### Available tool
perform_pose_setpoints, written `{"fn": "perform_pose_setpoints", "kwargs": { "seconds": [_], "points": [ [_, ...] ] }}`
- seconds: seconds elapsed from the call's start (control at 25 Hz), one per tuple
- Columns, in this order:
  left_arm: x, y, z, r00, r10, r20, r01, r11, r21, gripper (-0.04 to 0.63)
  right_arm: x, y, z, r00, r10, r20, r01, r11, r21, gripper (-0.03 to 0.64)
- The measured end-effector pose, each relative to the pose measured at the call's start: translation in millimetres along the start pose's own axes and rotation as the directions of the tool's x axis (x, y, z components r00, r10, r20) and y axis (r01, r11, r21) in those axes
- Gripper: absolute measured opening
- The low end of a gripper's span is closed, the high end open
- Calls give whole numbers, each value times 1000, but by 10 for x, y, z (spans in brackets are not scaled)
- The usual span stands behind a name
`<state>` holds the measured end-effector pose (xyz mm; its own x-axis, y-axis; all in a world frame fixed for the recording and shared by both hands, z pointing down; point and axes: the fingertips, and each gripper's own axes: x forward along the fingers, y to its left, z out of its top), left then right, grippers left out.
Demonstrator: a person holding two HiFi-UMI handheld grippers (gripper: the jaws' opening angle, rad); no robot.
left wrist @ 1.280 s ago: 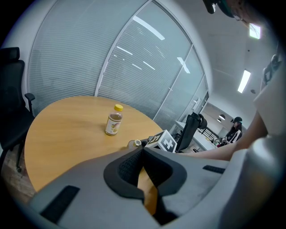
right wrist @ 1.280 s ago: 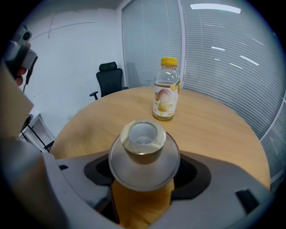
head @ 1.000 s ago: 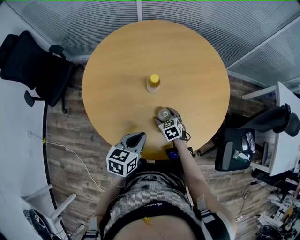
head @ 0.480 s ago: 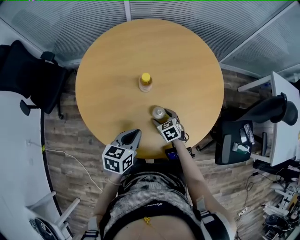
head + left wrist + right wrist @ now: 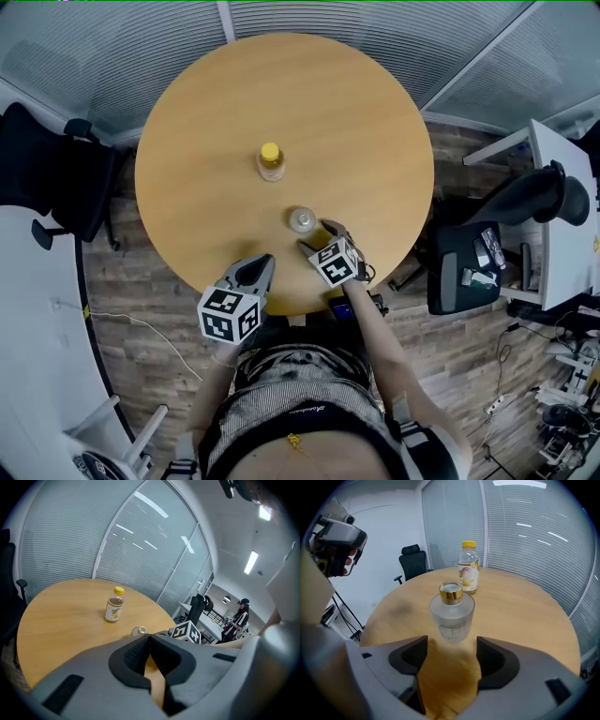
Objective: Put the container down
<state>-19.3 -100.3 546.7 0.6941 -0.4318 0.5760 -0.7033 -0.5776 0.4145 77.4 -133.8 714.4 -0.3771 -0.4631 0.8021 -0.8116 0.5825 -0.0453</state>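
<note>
Standing upright on the round wooden counter (image 5: 366,112), the container (image 5: 301,220) is seen as a squat frosted-glass bottle with a gold cap. It is set toward the near side of the counter, just beyond the tips of the right gripper (image 5: 315,235) and clear of them. In the right gripper view the jaws are shown spread wide, with only bare wood between them and the container (image 5: 452,613) in front of the gap, untouched by either pad. Farther out, near the middle of the counter, a yellow-capped drink bottle (image 5: 271,161) is placed upright, apart from the container. The left gripper (image 5: 261,264) is held at the counter's near edge, left of the right one. Its jaws are pressed together at the tips in the left gripper view, and nothing is pinched between them.
</note>
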Motion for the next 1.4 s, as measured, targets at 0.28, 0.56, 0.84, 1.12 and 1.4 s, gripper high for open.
{"fn": "perform_pose_setpoints", "kwargs": {
  "seconds": [0.28, 0.56, 0.84, 1.12, 1.4],
  "points": [
    [41, -54, 17, 1000, -12, -5, 12, 1000, 17, 20, -88, -5, -20, 1000, 8, 22, -9, 1000, 10, 244],
    [87, -146, 47, 1000, -30, -7, 31, 999, 27, 21, -253, -40, 32, 999, 13, 46, -13, 1000, 6, 75],
    [93, -176, 73, 999, -38, 3, 38, 999, 33, 21, -478, 47, 261, 990, 69, 122, -64, 997, -45, 37],
    [92, -223, 174, 998, -42, 35, 41, 998, 46, 20, -868, 151, 602, 965, 111, 237, -106, 994, -34, 32],
    [69, -324, 356, 994, -68, 90, 62, 996, 66, 20, -1262, 327, 950, 931, 144, 335, -130, 989, -64, 31]
  ]
}}
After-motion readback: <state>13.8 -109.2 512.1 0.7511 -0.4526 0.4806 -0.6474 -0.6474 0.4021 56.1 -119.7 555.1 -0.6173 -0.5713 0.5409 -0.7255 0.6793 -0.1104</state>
